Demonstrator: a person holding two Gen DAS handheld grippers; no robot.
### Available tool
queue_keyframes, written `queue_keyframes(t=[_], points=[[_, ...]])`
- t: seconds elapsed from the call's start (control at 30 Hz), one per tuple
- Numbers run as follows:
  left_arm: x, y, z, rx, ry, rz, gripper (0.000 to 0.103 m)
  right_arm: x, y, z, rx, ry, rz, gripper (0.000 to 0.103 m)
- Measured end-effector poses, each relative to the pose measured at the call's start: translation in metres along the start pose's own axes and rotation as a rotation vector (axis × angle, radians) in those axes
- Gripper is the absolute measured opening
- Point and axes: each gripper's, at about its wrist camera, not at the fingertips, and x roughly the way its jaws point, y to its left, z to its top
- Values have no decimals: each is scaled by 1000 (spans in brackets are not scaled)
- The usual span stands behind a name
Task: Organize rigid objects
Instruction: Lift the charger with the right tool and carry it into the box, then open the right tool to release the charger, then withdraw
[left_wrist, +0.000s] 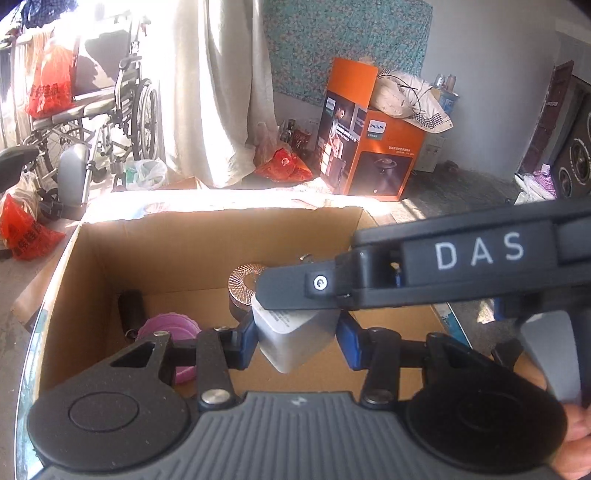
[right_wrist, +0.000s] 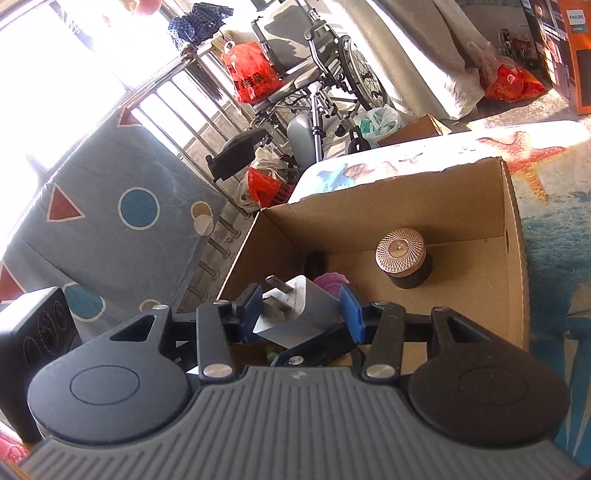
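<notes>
A white-grey plug adapter (left_wrist: 291, 332) hangs over an open cardboard box (left_wrist: 184, 251). My left gripper (left_wrist: 297, 341) is shut on its sides with the blue pads. My right gripper (right_wrist: 303, 314) is shut on the same adapter (right_wrist: 295, 306), whose metal prongs point up and to the left. In the left wrist view the right gripper's black finger (left_wrist: 295, 295) lies across the adapter's top. Inside the box (right_wrist: 406, 199) stand a dark jar with a rose-gold lid (right_wrist: 402, 251), a pink round thing (right_wrist: 330, 282) and a black cylinder (right_wrist: 314, 264) in the corner.
The box sits on a sea-print cloth with a starfish (right_wrist: 535, 166). Beyond it are a wheelchair (right_wrist: 325, 66), red plastic bags (right_wrist: 251, 74), a white curtain (left_wrist: 214, 92) and an orange Philips carton (left_wrist: 369, 147). A black speaker (right_wrist: 33, 339) stands at the near left.
</notes>
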Motion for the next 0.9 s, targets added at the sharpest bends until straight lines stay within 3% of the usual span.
queue_keyframes(t=[0.17,0.5,0.73,0.8,0.9], points=[[43,19,9,-57,112,8,46,47,-22,26,24,121,-52,48],[94,39,14,-151,272,13,47,104,-46,31,30,251,-103,50],[95,40,12,-149,274,8,48,117,-50,26,-1,269,-146,51],[92,39,11,-152,260,1,51,116,-52,27,-2,252,-146,51],[81,37,13,-143,211,1,64,108,-47,28,-35,205,-153,51]])
